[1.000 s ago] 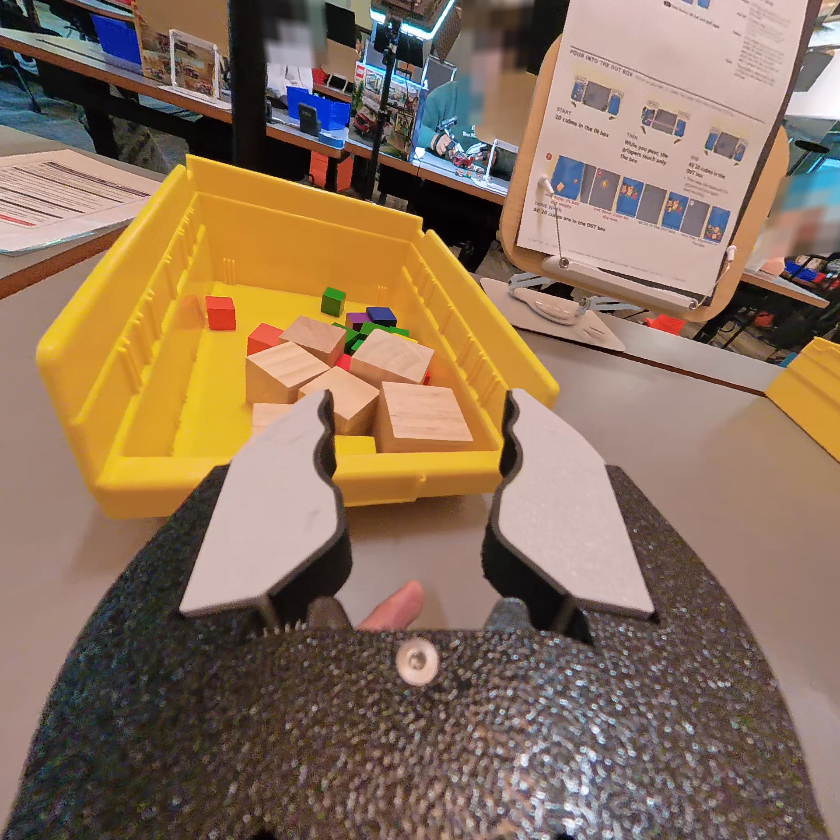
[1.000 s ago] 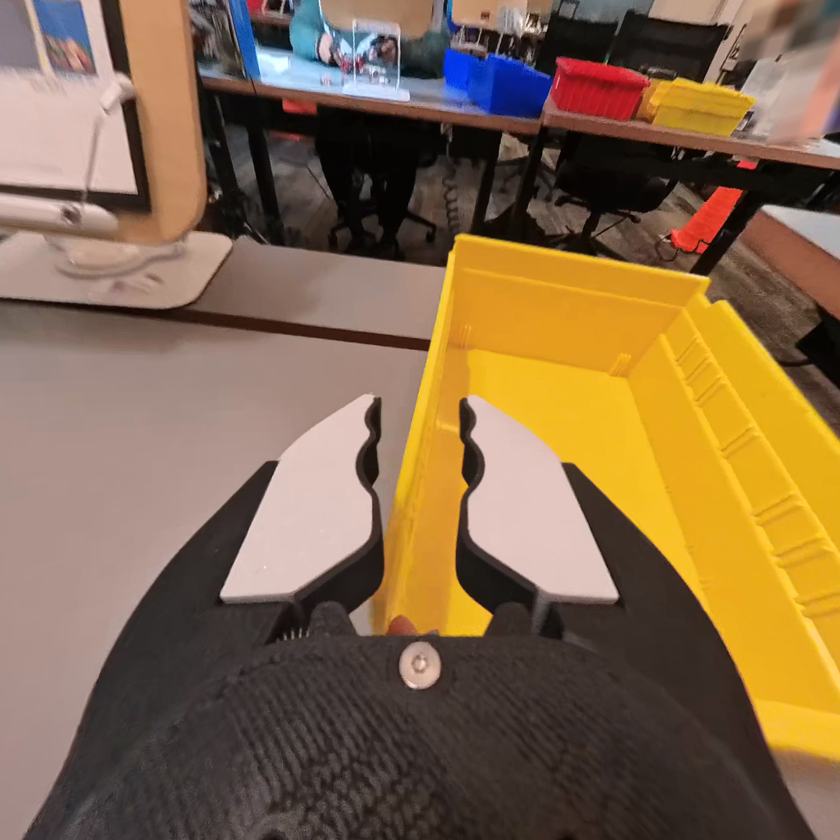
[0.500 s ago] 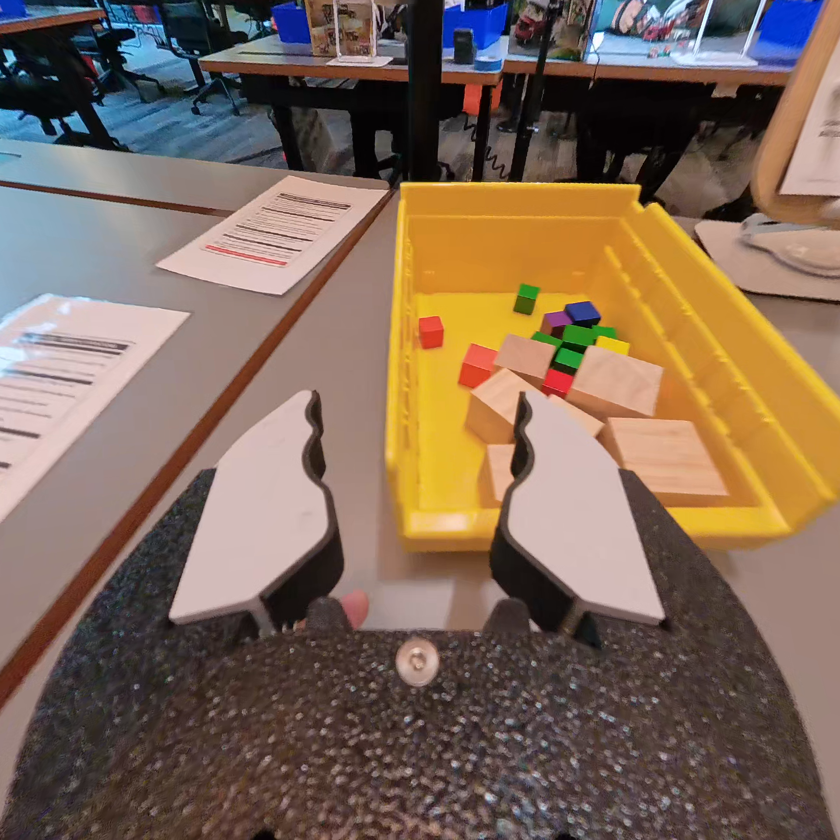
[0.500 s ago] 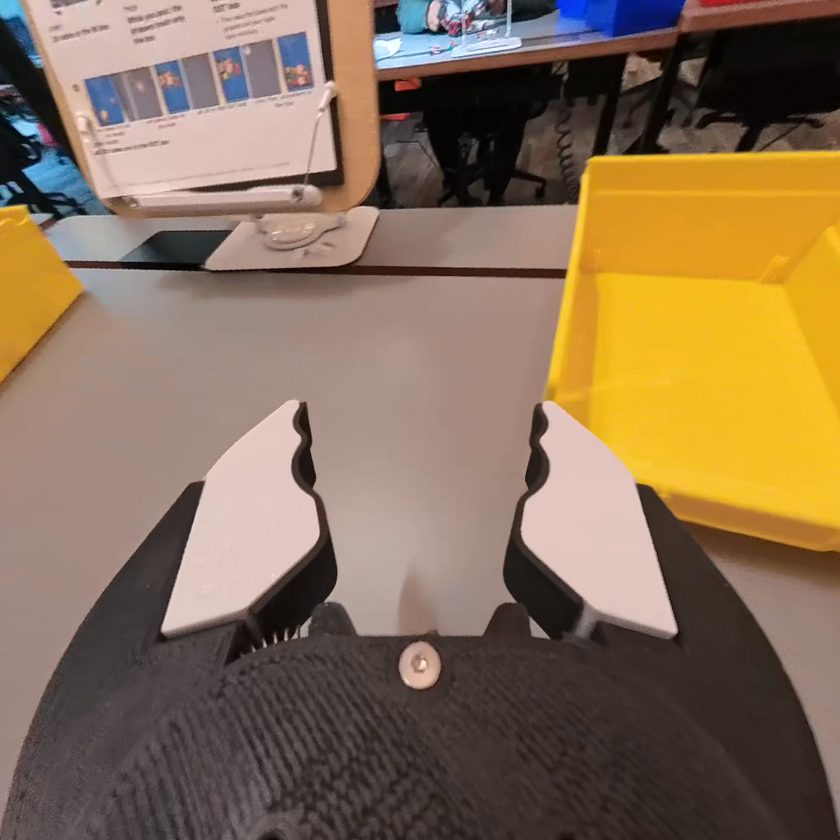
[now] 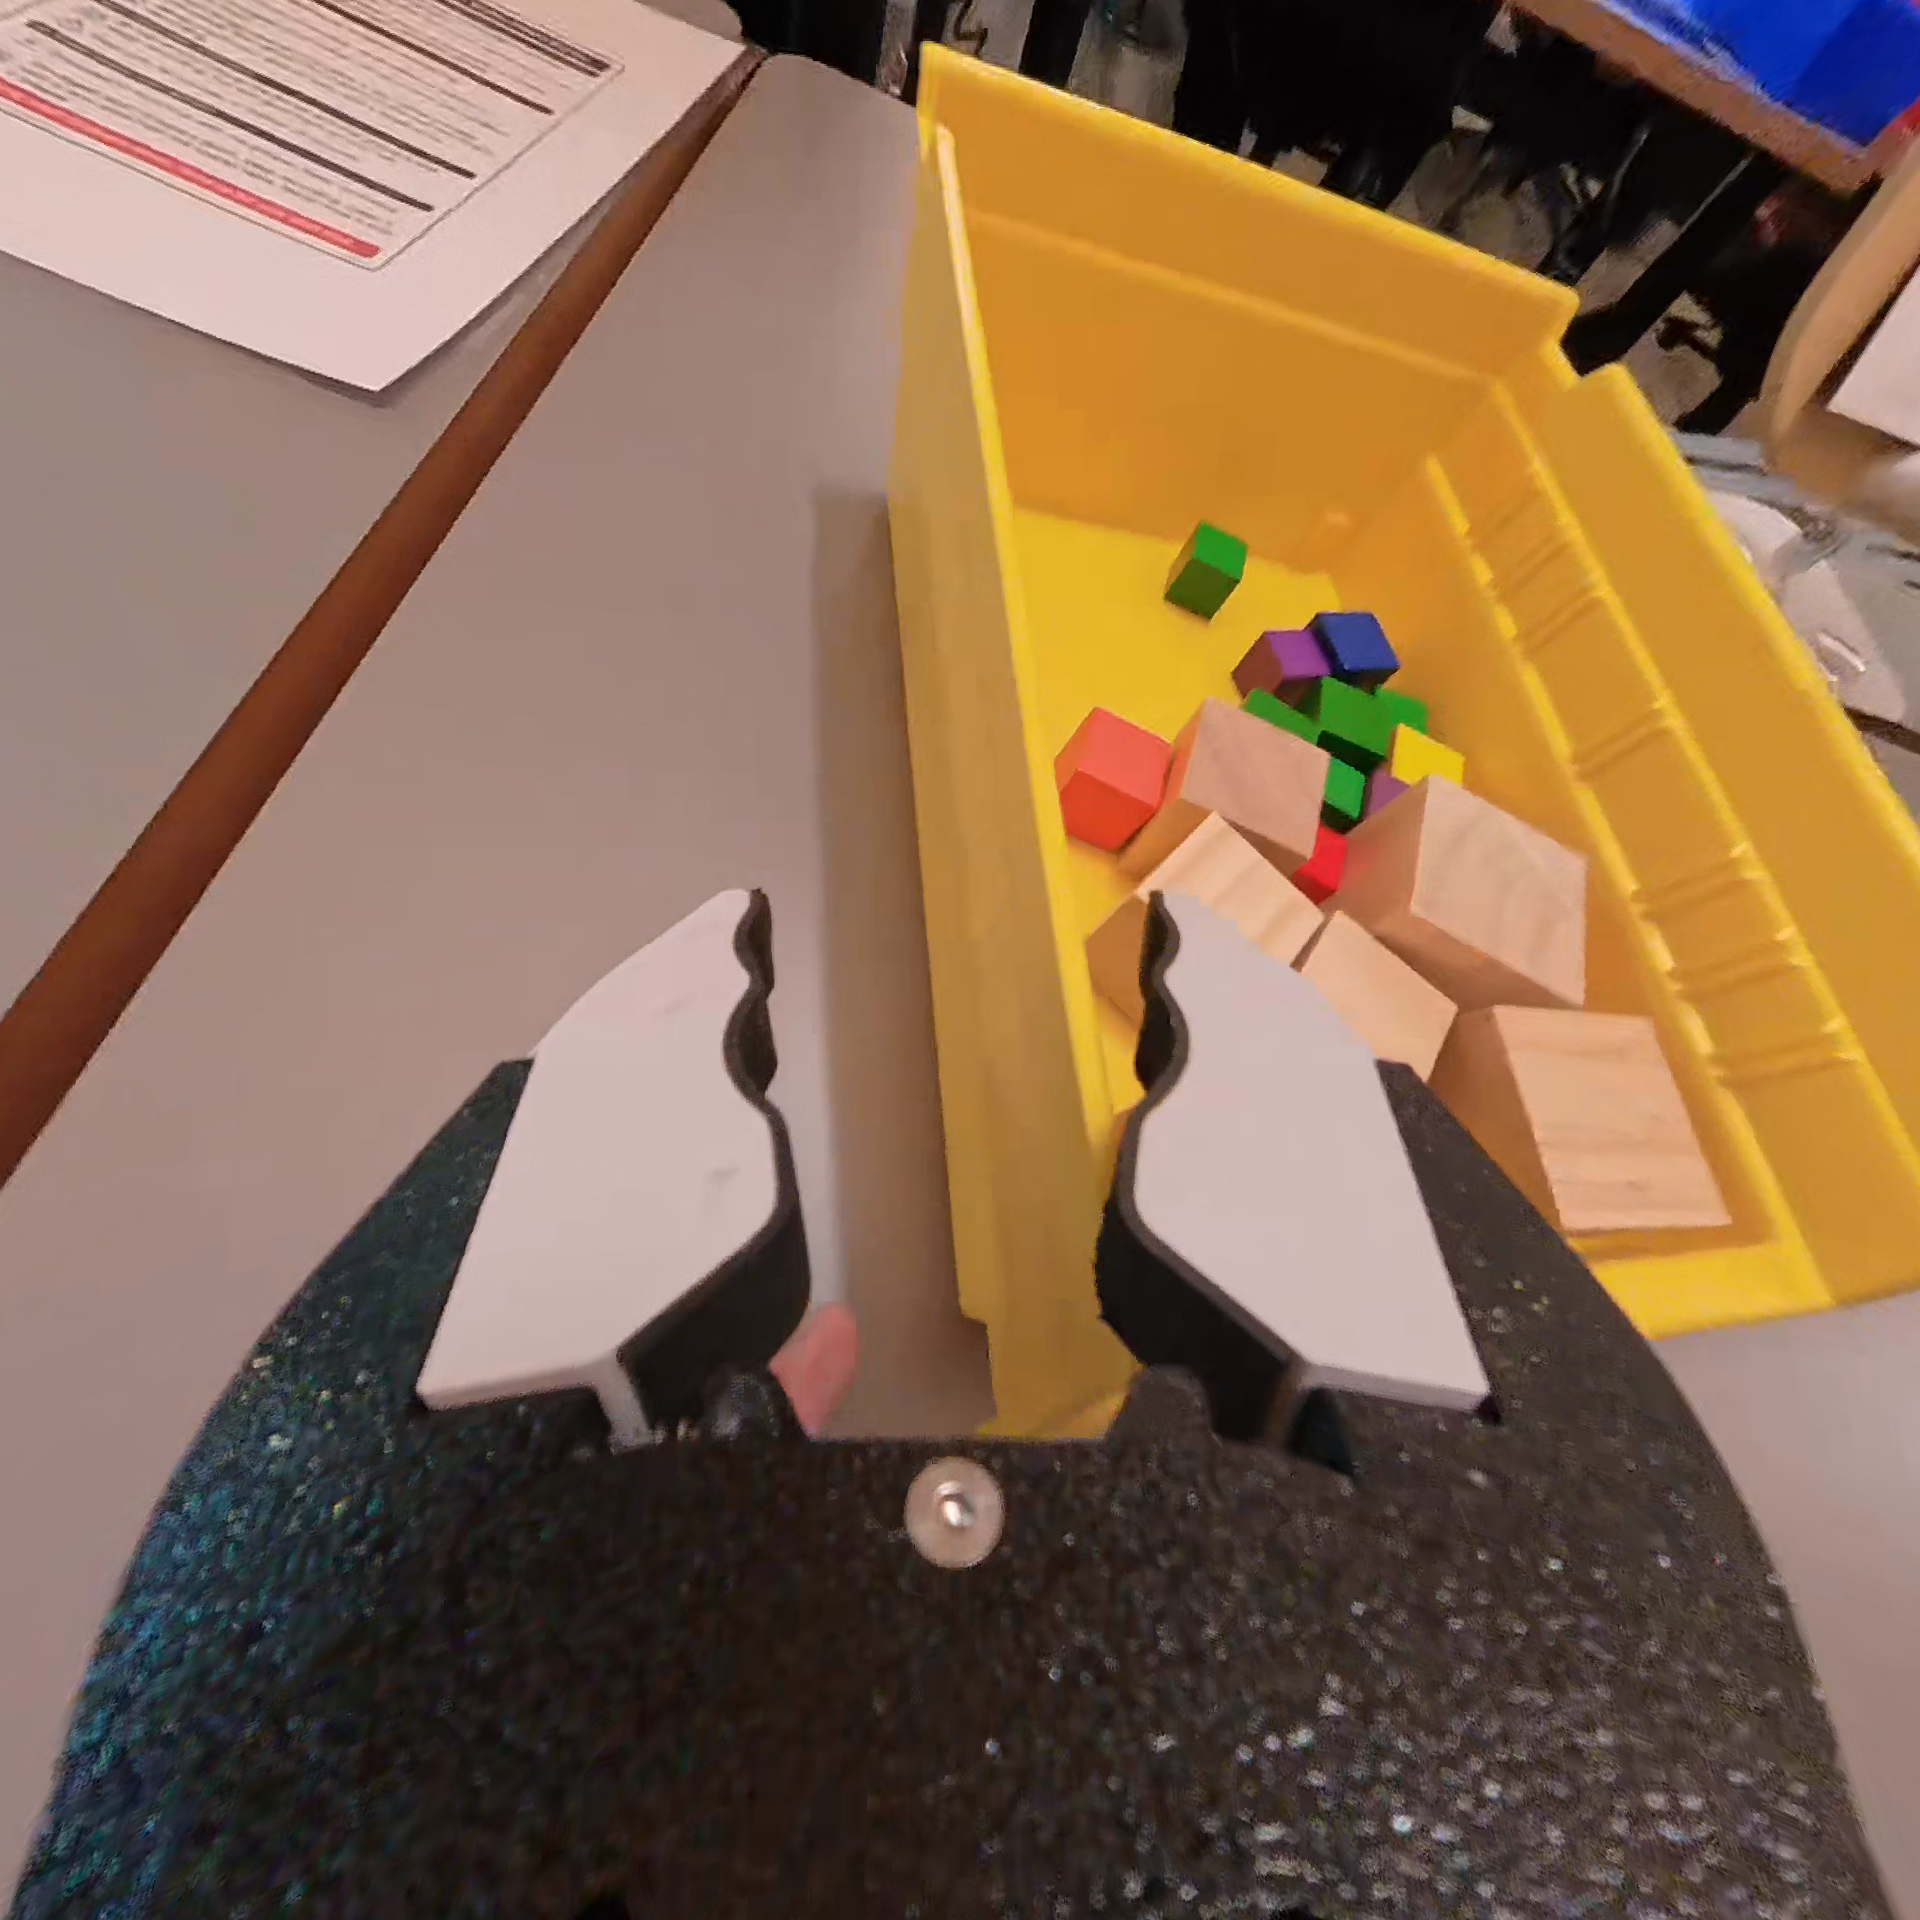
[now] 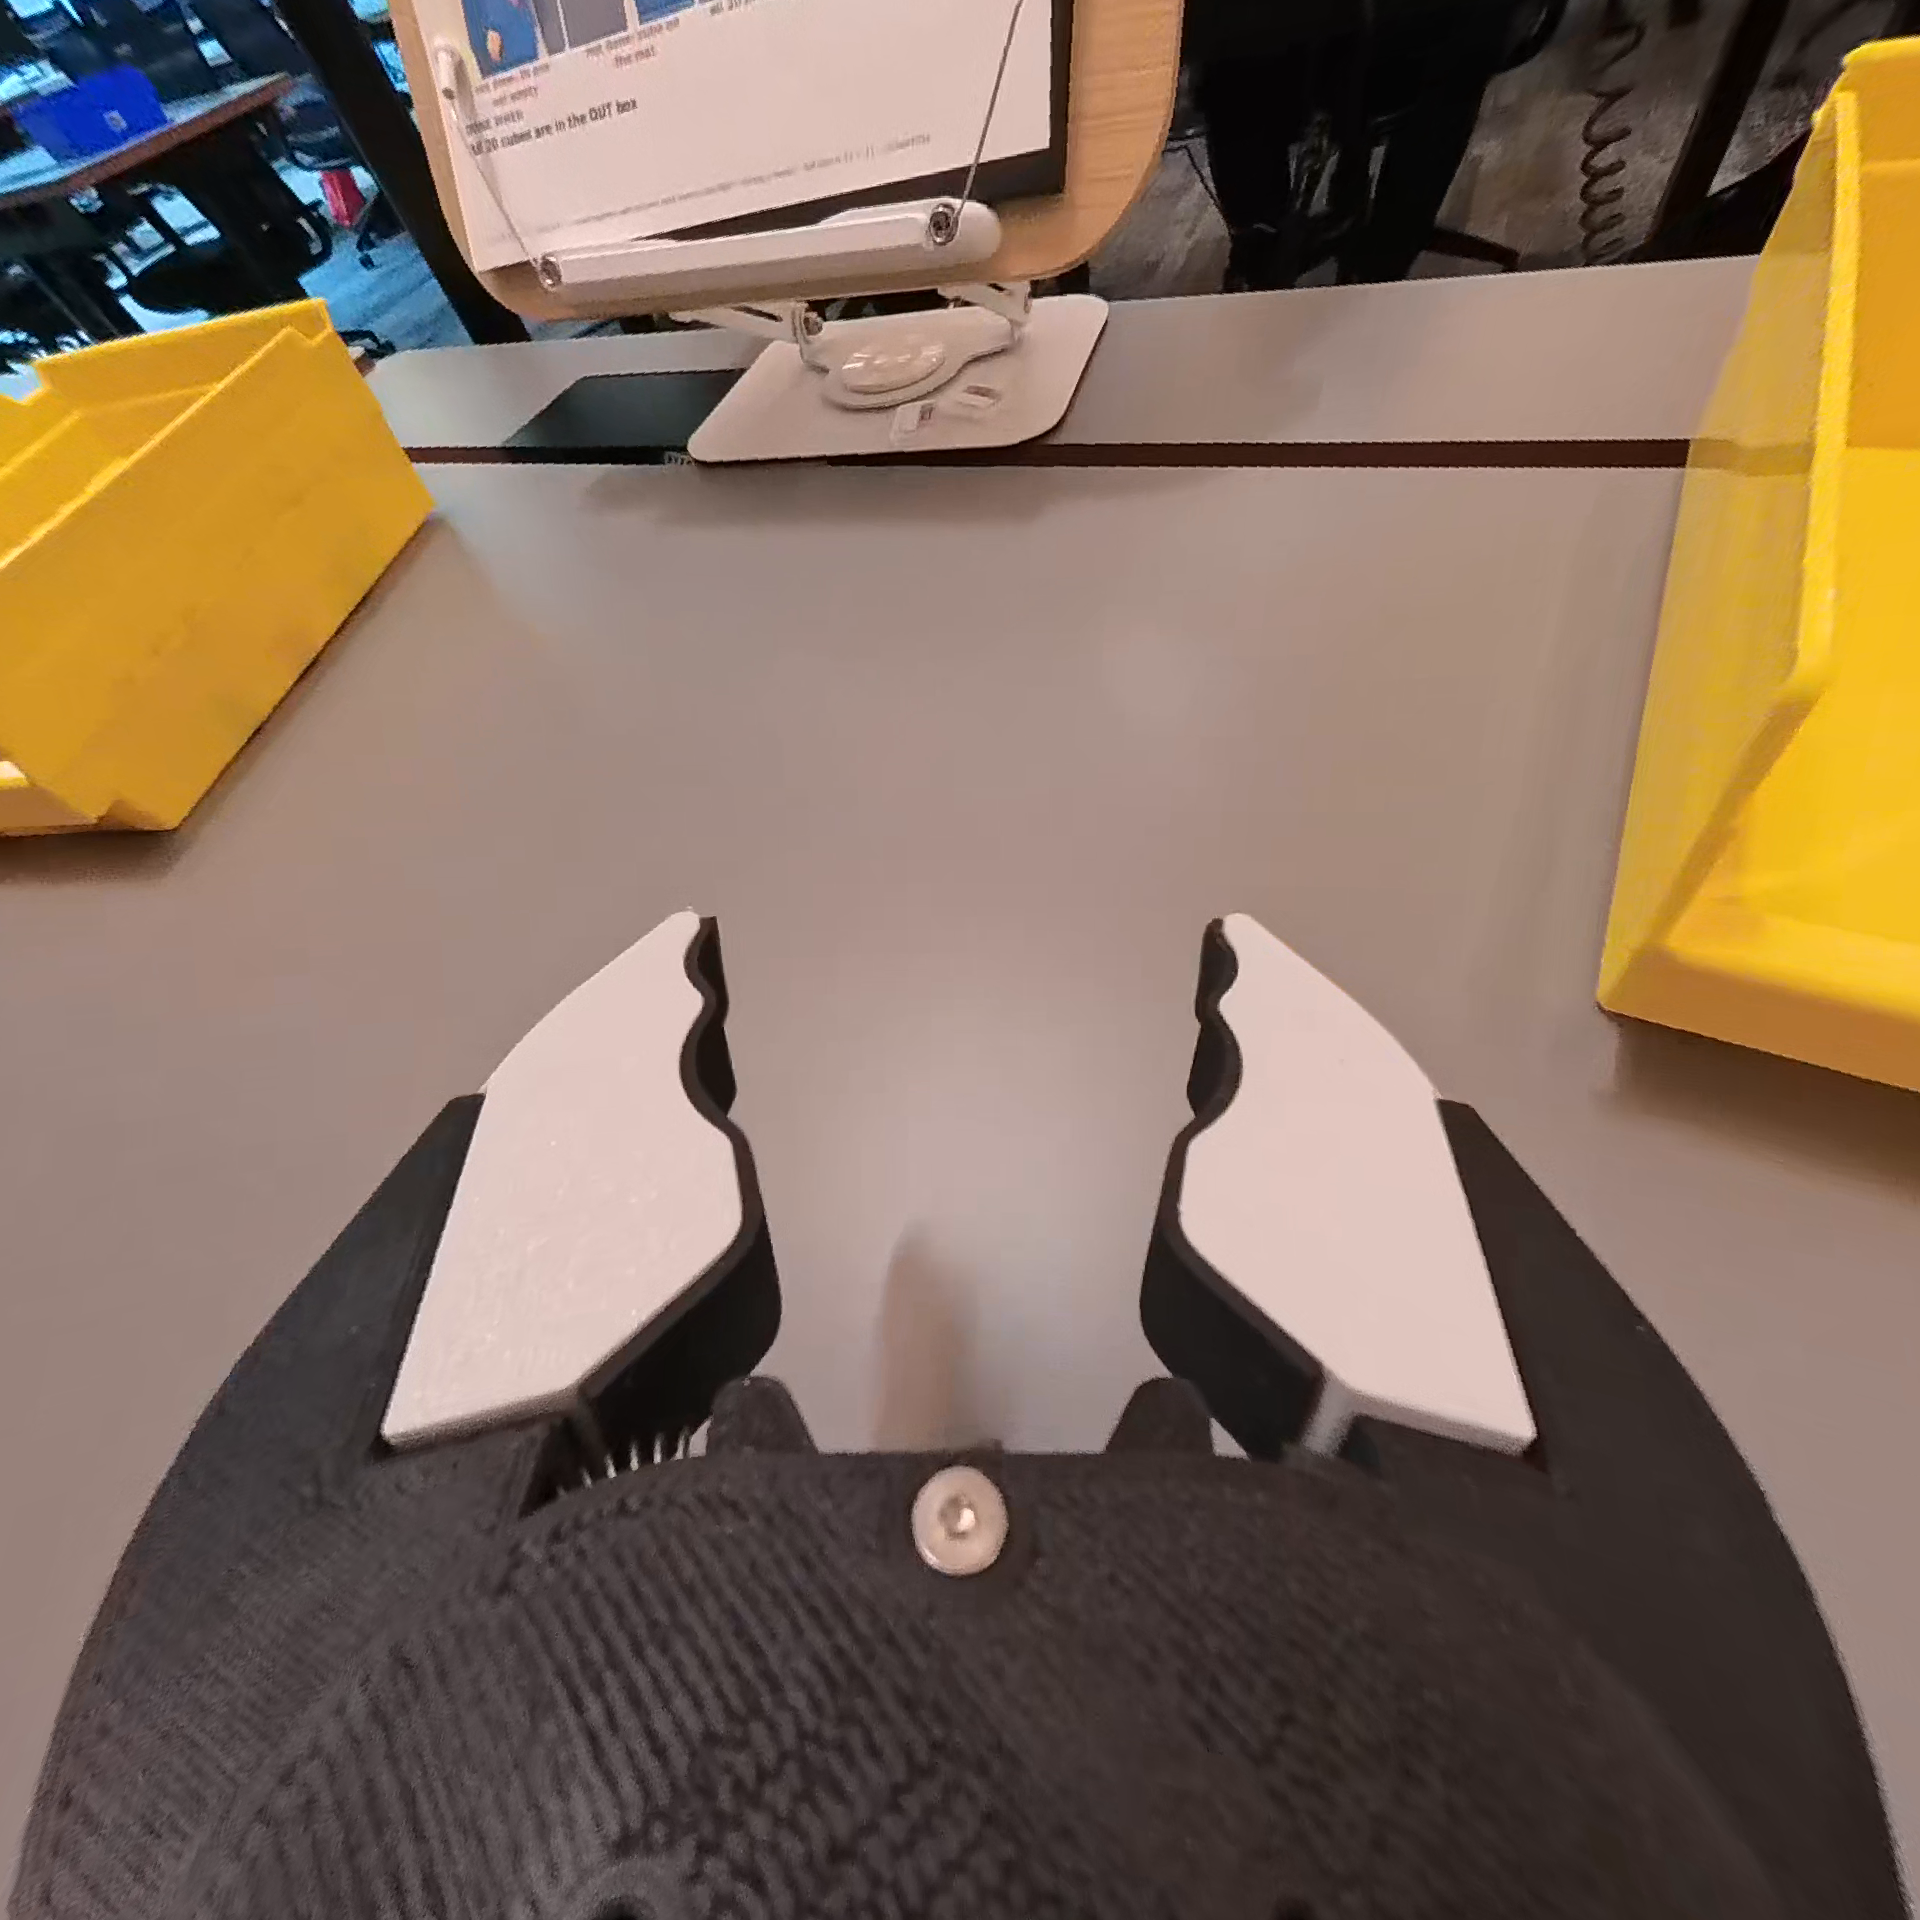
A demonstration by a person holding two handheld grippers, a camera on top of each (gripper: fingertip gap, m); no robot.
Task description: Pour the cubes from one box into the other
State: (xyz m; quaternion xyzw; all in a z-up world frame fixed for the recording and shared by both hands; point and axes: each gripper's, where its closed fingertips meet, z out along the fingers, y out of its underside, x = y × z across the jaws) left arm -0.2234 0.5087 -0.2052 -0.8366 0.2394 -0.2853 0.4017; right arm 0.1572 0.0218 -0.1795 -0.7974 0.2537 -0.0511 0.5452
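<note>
Grey worktop (image 6: 935, 675), dark wood seam (image 5: 343, 582) between slabs. Printed sheet (image 5: 281, 156) lying left. Wooden-backed instruction board (image 6: 790, 135) on white stand (image 6: 904, 384). Behind: more tables, dark legs, blue bin (image 6: 88, 114).

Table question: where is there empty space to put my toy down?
Bare grey table lies between the two yellow boxes, before the clipboard stand. The left box's floor is crowded with cubes.

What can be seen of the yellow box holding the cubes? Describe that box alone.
The yellow box is an open-topped plastic bin with ribbed side walls, resting on the grey table. Large plain wooden cubes and small coloured cubes lie piled inside. The left gripper is open and straddles its left wall near the front corner; contact cannot be told.
</note>
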